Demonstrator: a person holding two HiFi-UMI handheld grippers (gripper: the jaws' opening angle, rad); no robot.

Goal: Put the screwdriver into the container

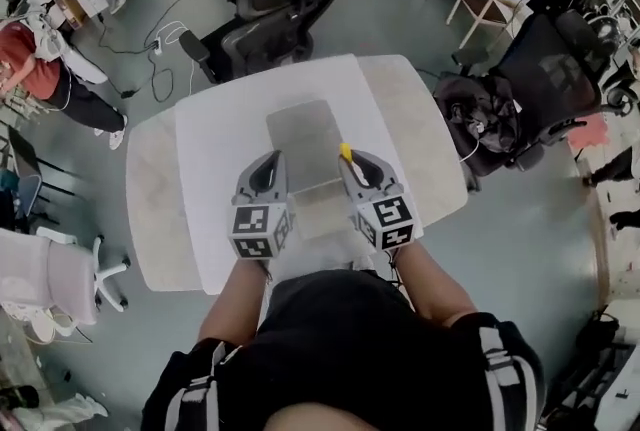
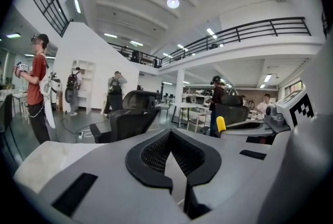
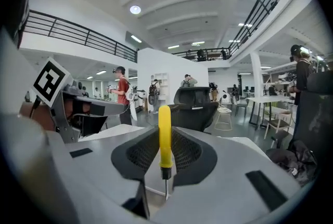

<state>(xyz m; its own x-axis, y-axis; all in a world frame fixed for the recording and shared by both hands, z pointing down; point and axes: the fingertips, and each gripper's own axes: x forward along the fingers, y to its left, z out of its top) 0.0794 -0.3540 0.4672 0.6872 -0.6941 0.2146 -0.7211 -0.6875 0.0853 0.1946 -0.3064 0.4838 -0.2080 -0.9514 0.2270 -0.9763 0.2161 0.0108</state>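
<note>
A yellow-handled screwdriver (image 3: 164, 132) stands upright between the pads of my right gripper (image 3: 164, 166), which is shut on it; its thin metal shaft (image 3: 166, 186) points down. In the head view only the yellow handle end (image 1: 345, 152) shows above the right gripper (image 1: 355, 165). A grey see-through rectangular container (image 1: 305, 131) lies on the white table (image 1: 220, 149), under and just ahead of both grippers. My left gripper (image 1: 268, 166) hovers beside the right one, shut with nothing in it (image 2: 174, 166). From the left gripper view the yellow handle (image 2: 221, 124) shows at the right.
Black office chairs (image 1: 270, 14) stand behind the table's far edge. Another chair with dark bags (image 1: 500, 119) is close to the right edge. A white chair (image 1: 50, 279) stands at the left, and a person in red (image 1: 35, 69) is farther left.
</note>
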